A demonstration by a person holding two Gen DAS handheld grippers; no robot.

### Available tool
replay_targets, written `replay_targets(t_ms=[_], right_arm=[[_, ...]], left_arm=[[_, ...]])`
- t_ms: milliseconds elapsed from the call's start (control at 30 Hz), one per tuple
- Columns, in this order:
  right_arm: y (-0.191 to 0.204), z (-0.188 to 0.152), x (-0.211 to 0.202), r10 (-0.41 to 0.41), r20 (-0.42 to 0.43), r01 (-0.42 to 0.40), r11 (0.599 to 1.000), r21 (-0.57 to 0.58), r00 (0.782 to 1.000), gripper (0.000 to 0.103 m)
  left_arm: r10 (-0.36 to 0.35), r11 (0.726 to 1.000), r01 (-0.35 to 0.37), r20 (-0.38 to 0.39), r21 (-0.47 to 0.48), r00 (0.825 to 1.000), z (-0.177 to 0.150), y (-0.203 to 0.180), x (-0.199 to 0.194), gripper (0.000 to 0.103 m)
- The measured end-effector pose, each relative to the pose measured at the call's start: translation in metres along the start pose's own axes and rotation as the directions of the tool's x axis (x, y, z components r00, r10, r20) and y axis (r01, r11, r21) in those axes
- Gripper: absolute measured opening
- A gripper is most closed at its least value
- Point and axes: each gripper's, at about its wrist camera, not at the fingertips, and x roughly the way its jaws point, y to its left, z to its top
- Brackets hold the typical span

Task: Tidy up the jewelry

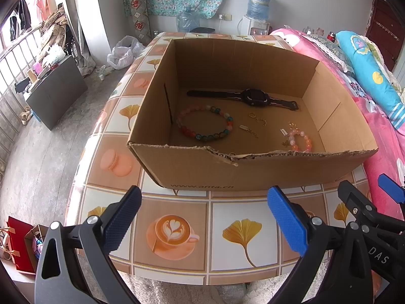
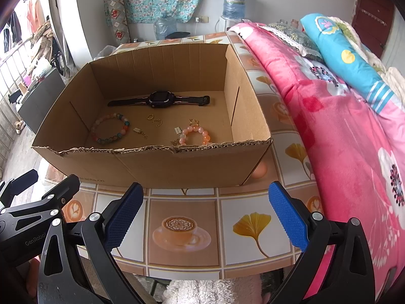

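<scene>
On the tabletop point(image 1: 177, 273), patterned with coffee cups and ginkgo leaves, sits an open cardboard box point(image 1: 253, 172) with a ragged, torn front rim — all the jewelry is inside it, on the box floor.

Left to right, left wrist view:
- left gripper point(image 1: 205, 217) hangs over the near tabletop edge in front of the box, jaws wide apart, nothing between them
- multicolour bead bracelet point(image 1: 205, 124) lies flat near the box's left wall
- black watch point(image 1: 255, 97) lies stretched out along the back, strap flat, well apart from the bracelets
- small gold chain pieces point(image 1: 258, 120) sit mid-floor between the two bracelets — too small to tell exactly what they are
- pink bead bracelet point(image 1: 301, 139) lies front right, just behind the front wall, with a small silver clip-like piece point(image 1: 283, 131) just beside it

Right wrist view: right gripper point(image 2: 206, 217) also sits short of the box over the tabletop, jaws wide apart and empty. The left gripper's body shows at the left edge of this view, so the two are side by side. Neither touches the box.

A pink floral blanket point(image 2: 341, 131) lies on the bed against the tabletop's right side, near the box's right wall.
</scene>
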Motion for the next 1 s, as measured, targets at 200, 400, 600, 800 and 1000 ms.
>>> replay_targets(t_ms=[200,400,600,800,1000], right_arm=[[-0.0007,0.0002,0.0,0.001,-0.001,-0.001,1.0,-0.001,1.0,0.095],[-0.0003,0.0005,0.0004,0.001,-0.003,-0.001,1.0,0.0,1.0,0.095],[-0.0006,0.001,0.0004,0.001,-0.006,-0.001,1.0,0.007,1.0,0.095],[-0.0013,0.0011,-0.0001,-0.001,-0.008,0.001,1.0,0.01,1.0,0.095],[-0.0014,0.0,0.0001,-0.001,-0.013,0.001,1.0,0.015,1.0,0.095]], left_arm=[[0.0,1.0,0.0,0.0,-0.001,1.0,0.0001,0.0001,-0.0001,0.098],[0.0,1.0,0.0,-0.001,-0.001,1.0,0.0001,0.0003,-0.0001,0.098],[-0.001,1.0,0.001,-0.002,-0.002,1.0,0.0002,0.0002,0.0001,0.098],[-0.002,1.0,0.002,-0.004,-0.003,1.0,0.0002,0.0,0.0004,0.098],[-0.002,1.0,0.002,-0.005,-0.003,1.0,0.0004,0.0001,0.0005,0.098]])
